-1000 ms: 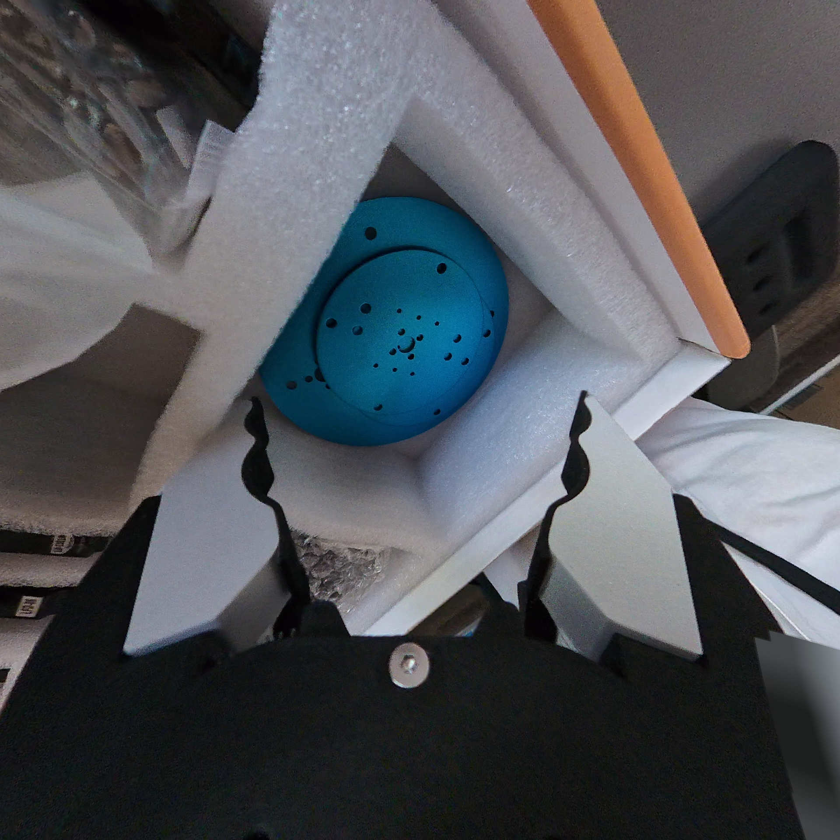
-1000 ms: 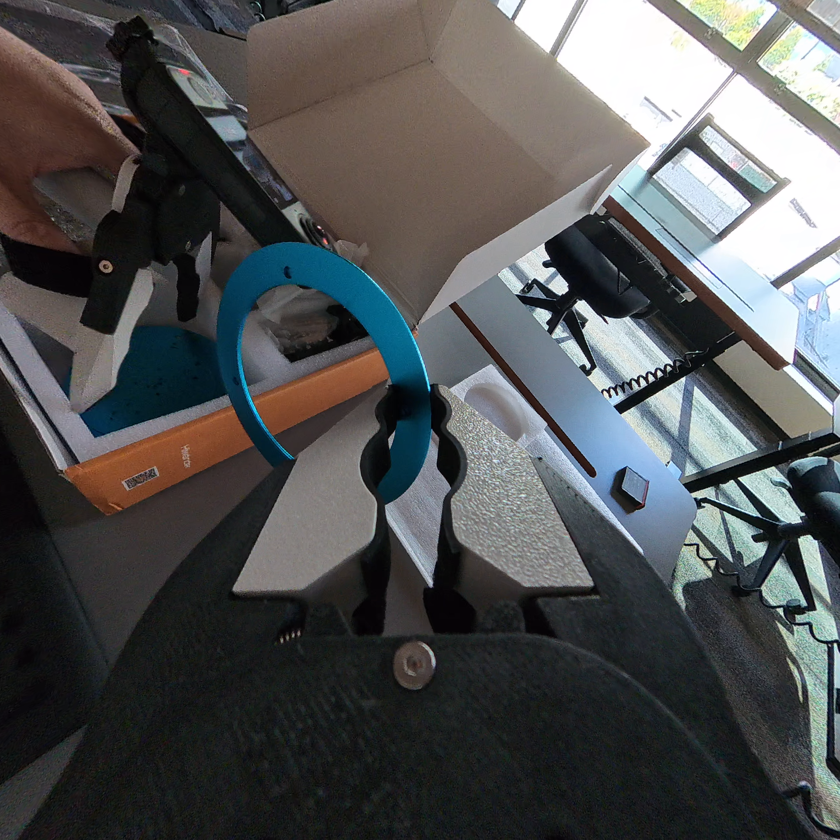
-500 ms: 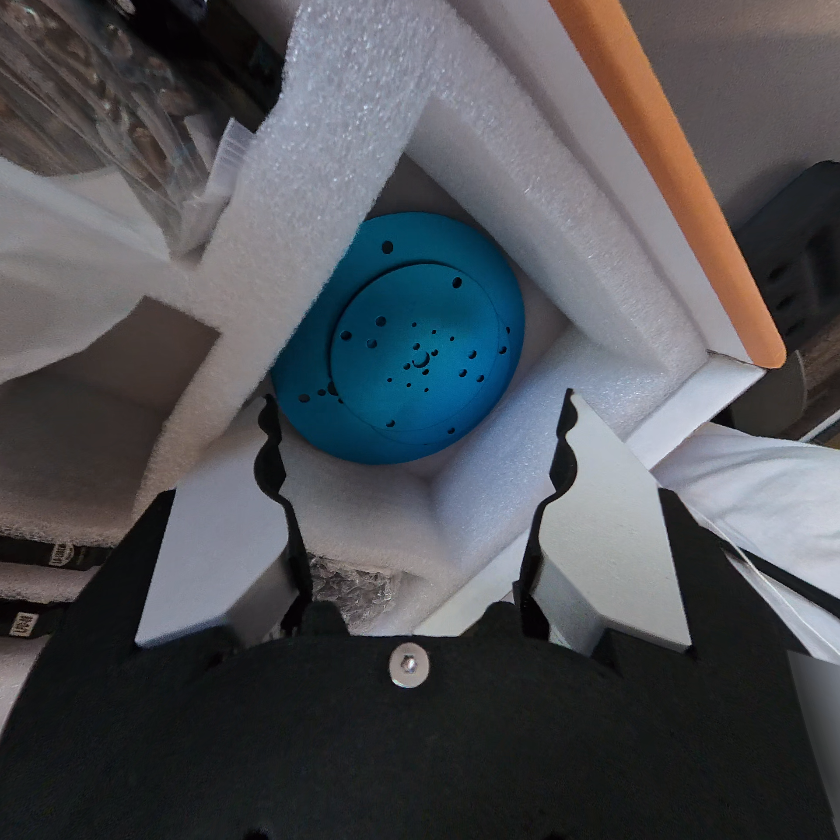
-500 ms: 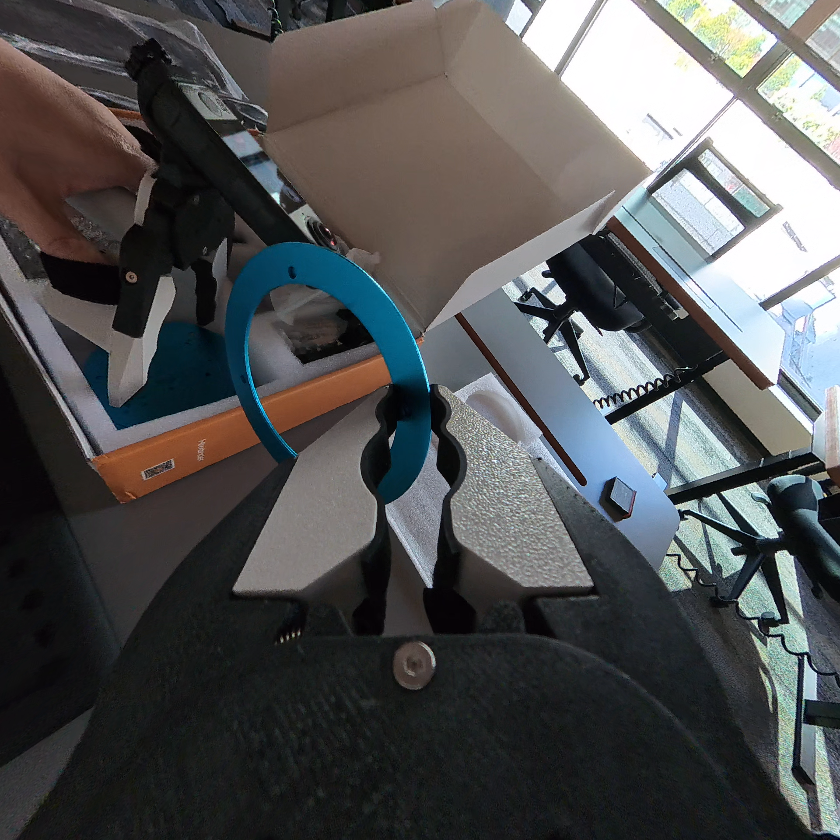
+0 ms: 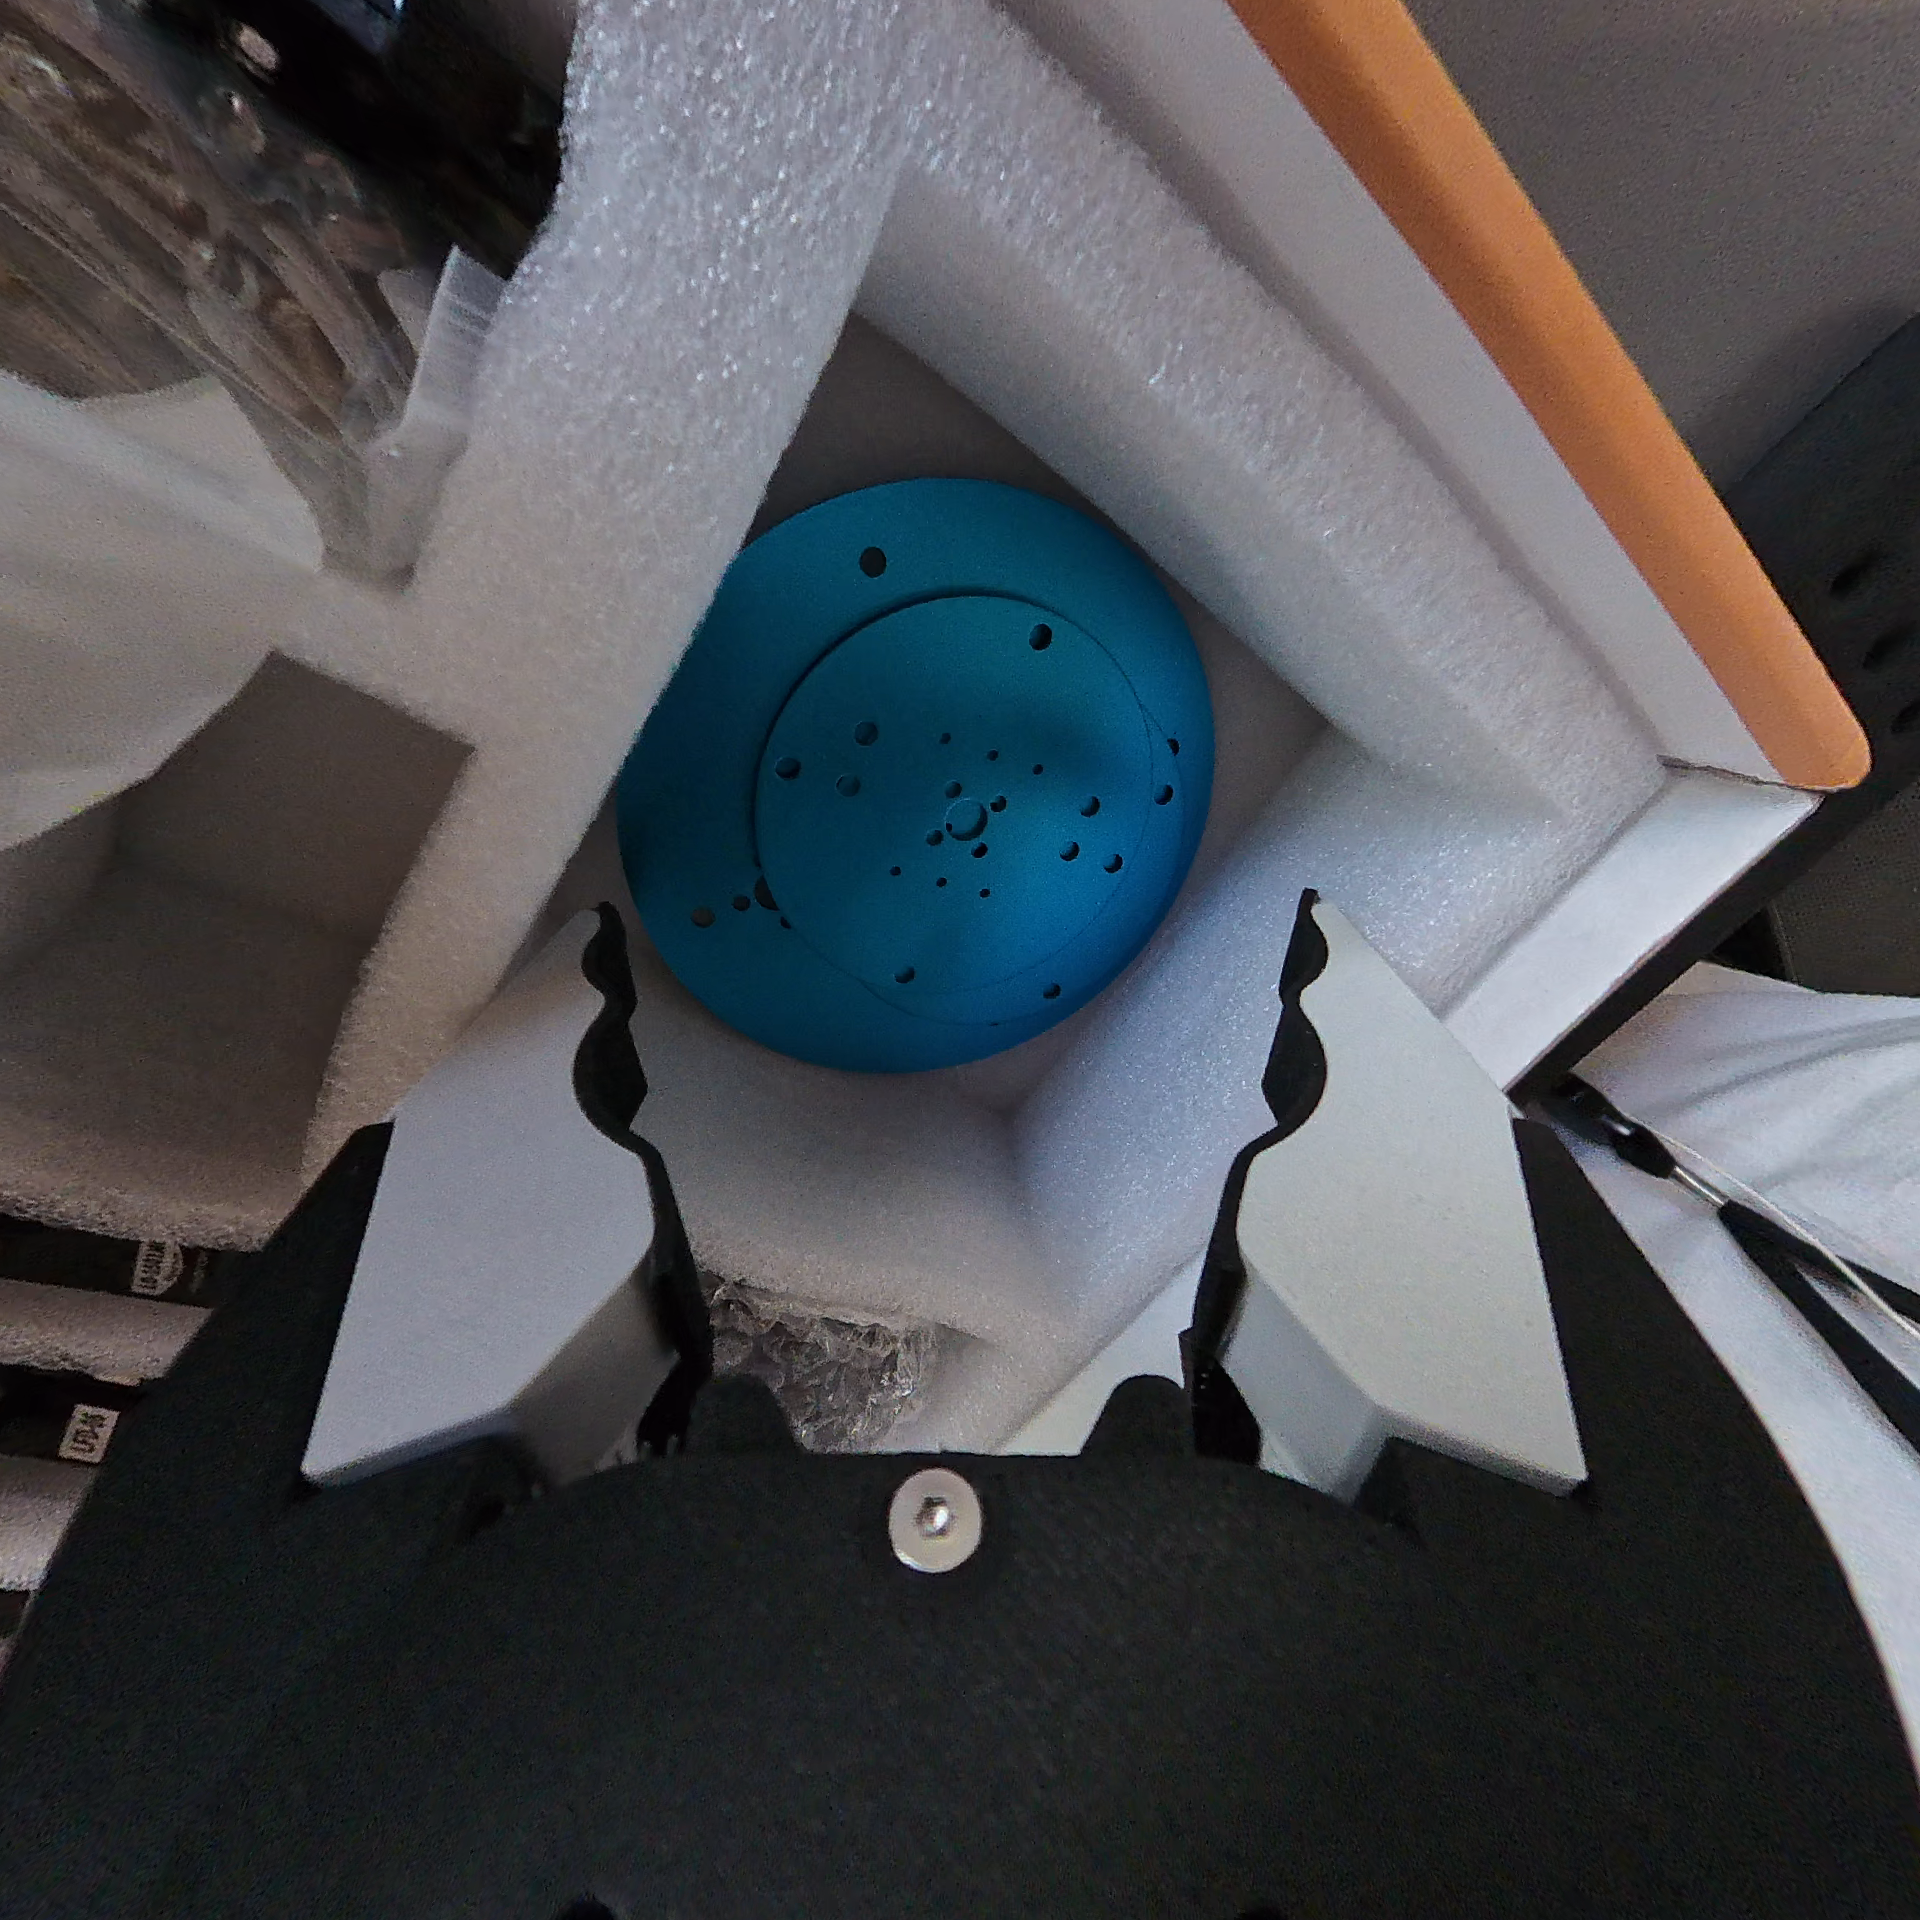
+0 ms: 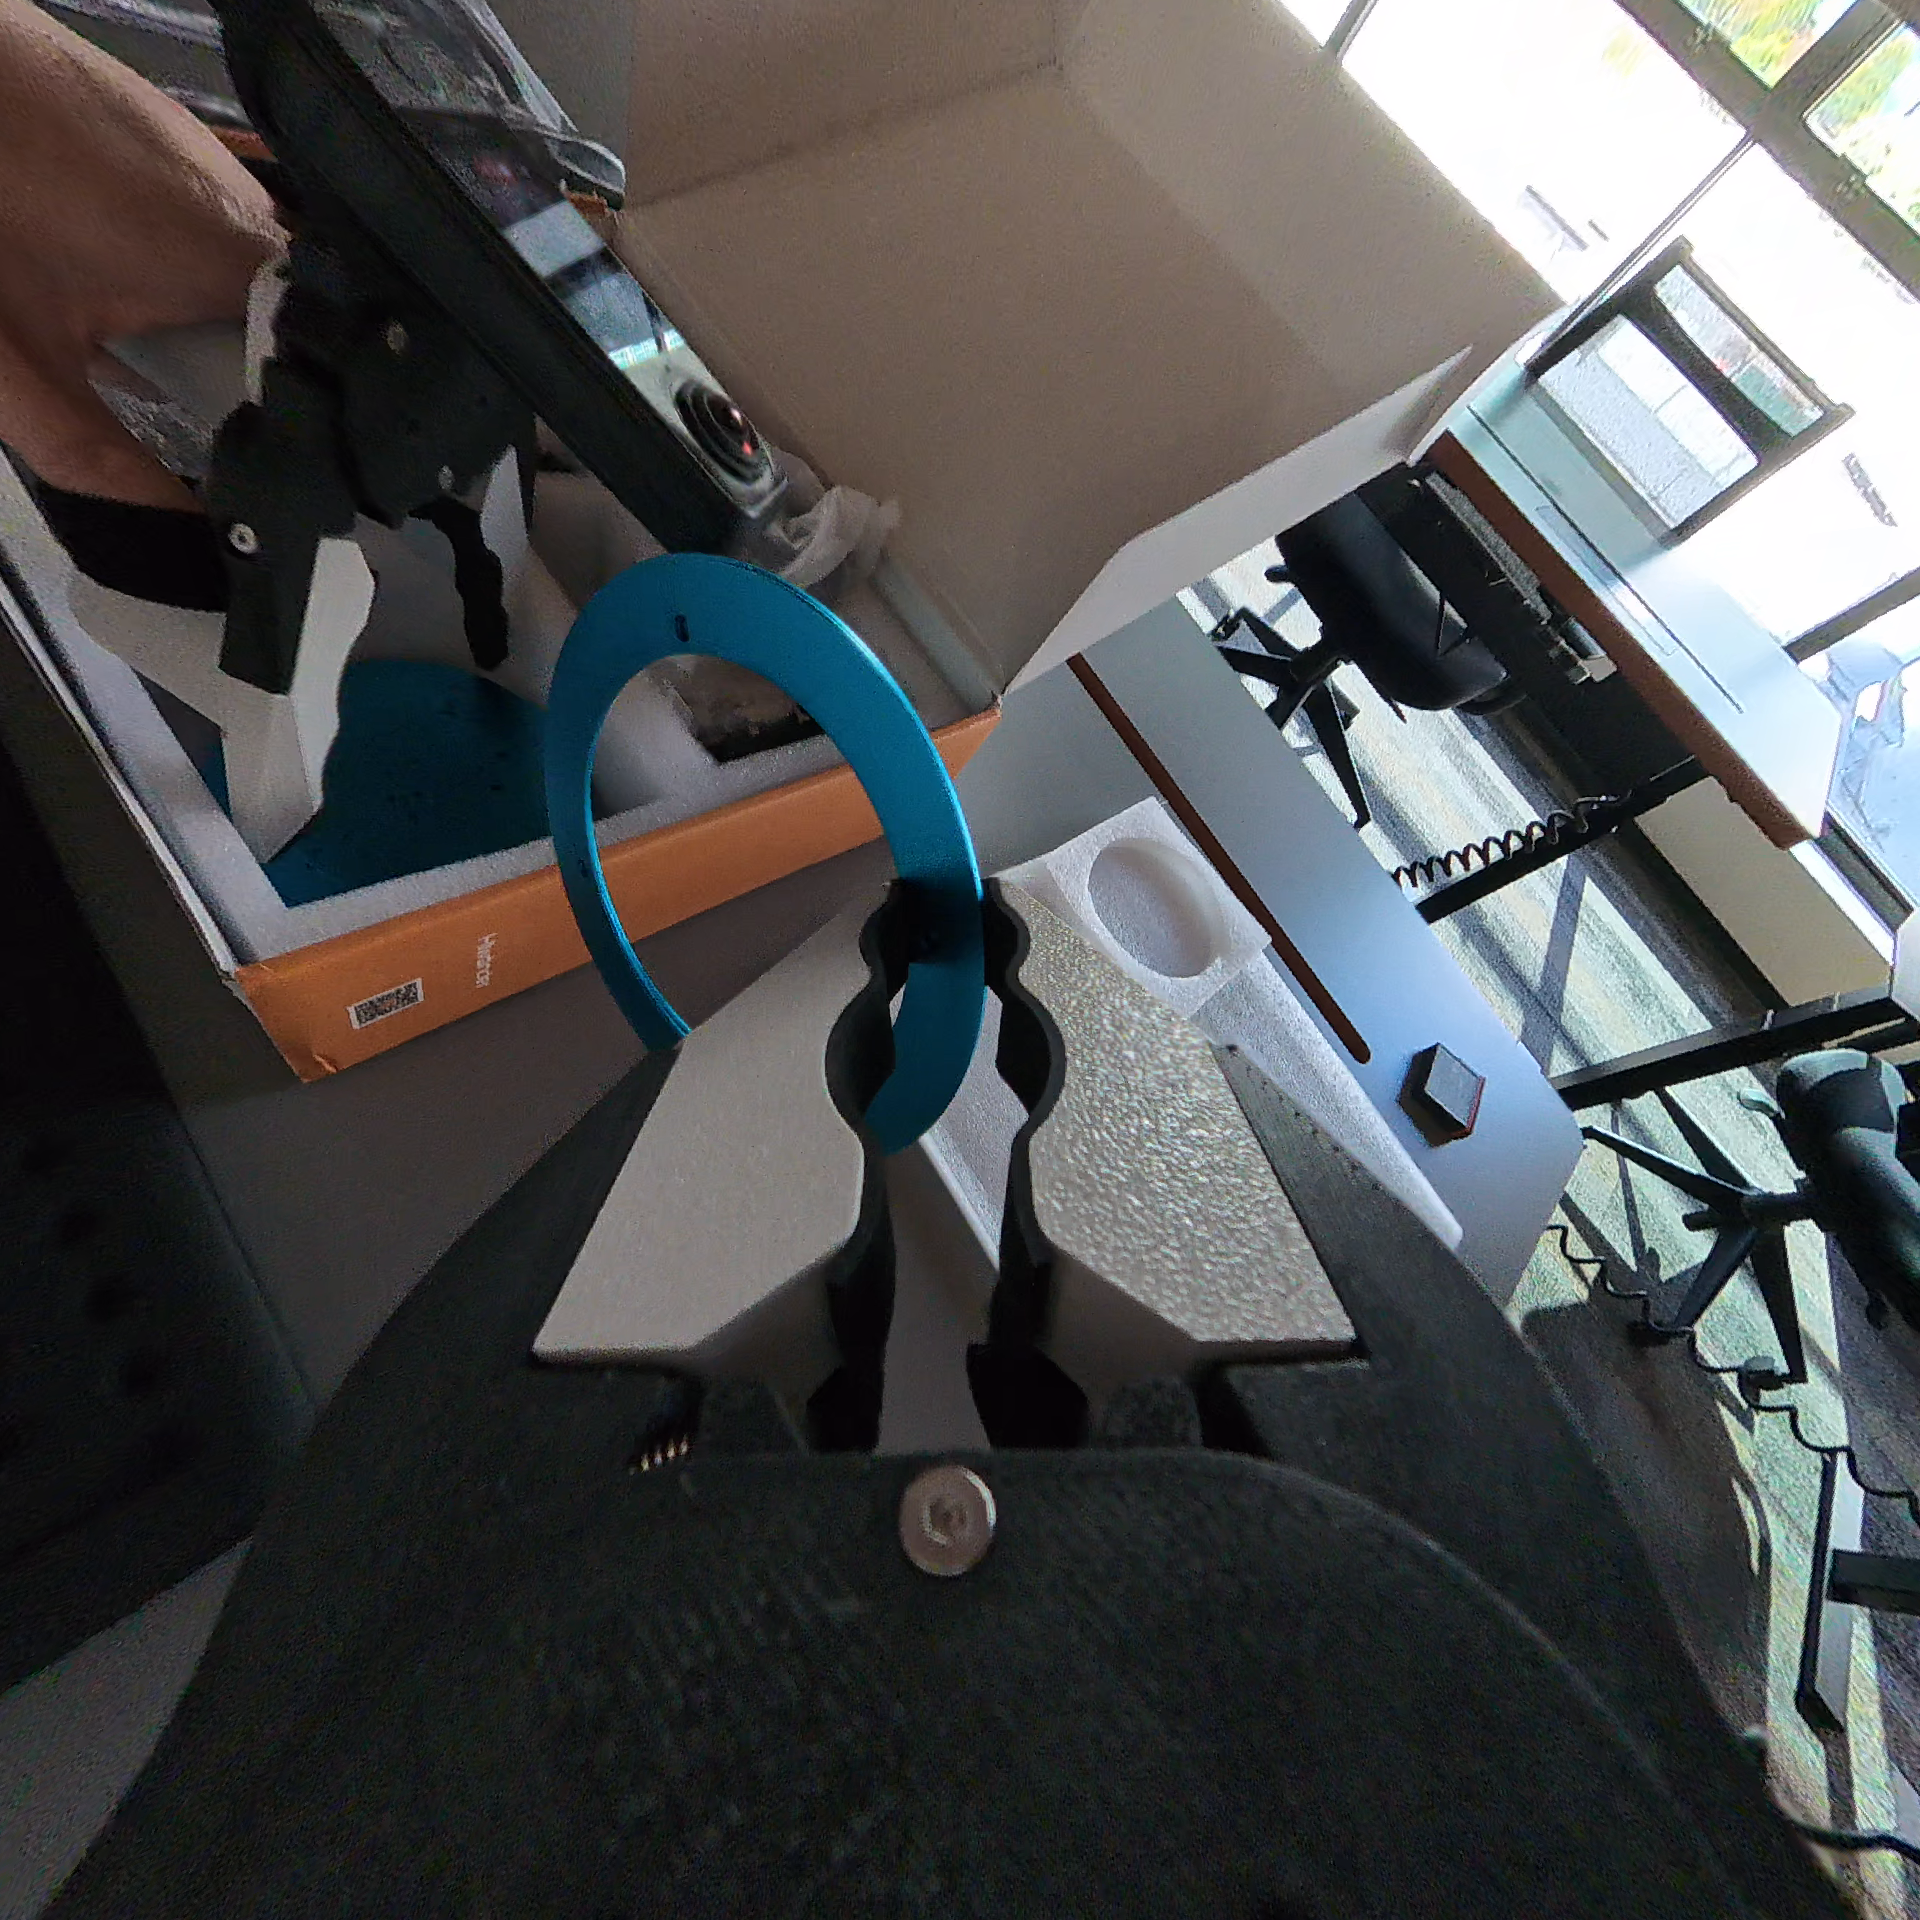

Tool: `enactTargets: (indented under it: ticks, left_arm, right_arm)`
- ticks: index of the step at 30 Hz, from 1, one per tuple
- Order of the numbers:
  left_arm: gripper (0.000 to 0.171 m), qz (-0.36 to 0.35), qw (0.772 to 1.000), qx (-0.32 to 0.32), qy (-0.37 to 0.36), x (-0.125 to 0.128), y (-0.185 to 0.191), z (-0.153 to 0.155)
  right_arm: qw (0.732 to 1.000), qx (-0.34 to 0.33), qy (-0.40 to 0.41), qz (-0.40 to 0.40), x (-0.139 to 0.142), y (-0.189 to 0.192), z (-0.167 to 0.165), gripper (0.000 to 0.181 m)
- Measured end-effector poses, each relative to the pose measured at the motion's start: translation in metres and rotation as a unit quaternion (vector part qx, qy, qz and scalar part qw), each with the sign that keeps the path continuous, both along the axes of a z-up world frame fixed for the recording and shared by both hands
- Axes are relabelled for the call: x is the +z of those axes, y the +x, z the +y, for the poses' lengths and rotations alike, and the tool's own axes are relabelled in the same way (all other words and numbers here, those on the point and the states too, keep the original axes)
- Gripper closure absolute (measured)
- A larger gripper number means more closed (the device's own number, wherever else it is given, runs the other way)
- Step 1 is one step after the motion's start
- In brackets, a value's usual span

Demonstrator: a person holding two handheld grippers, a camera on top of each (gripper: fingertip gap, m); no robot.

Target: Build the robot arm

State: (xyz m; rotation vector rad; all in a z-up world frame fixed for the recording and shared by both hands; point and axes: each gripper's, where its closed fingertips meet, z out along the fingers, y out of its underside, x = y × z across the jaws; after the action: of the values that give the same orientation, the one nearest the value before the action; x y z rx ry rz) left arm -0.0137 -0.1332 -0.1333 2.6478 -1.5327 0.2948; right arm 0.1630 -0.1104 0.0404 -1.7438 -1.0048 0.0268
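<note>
Over the foam pocket, left gripper (image 5: 951, 914) spread, now nearer the blue disc (image 5: 914, 779); right gripper (image 6: 940, 914) pinching ring (image 6: 665, 634)

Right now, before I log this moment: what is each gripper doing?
Left gripper: open, empty, over the blue discs in the foam insert.
Right gripper: shut on the blue ring, outside the box.
</note>
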Motion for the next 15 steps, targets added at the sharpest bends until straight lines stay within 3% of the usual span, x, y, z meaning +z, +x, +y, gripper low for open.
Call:
enactTargets:
  ticks: [5, 7, 9, 12, 15]
  left_arm:
    - [0.058, -0.024, 1.000, 0.013, 0.007, 0.004, 0.001, 0.003]
    - [0.083, -0.061, 0.998, 0.032, -0.007, 0.014, 0.005, 0.003]
    - [0.062, -0.074, 0.996, 0.054, -0.015, 0.026, 0.000, 0.007]
    - [0.059, -0.099, 0.990, 0.091, -0.045, 0.048, -0.002, 0.009]
    - [0.061, -0.105, 0.989, 0.088, -0.048, 0.060, -0.005, 0.011]
  right_arm:
    - [0.999, -0.026, -0.035, -0.021, -0.021, 0.016, 0.001, 0.169]
    - [0.998, -0.028, -0.048, -0.024, -0.027, 0.019, -0.001, 0.169]
    - [0.998, -0.032, -0.050, -0.027, -0.031, 0.022, -0.002, 0.170]
    - [0.997, -0.036, -0.057, -0.031, -0.041, 0.025, -0.002, 0.170]
    - [0.995, -0.043, -0.077, -0.037, -0.060, 0.027, 0.001, 0.171]
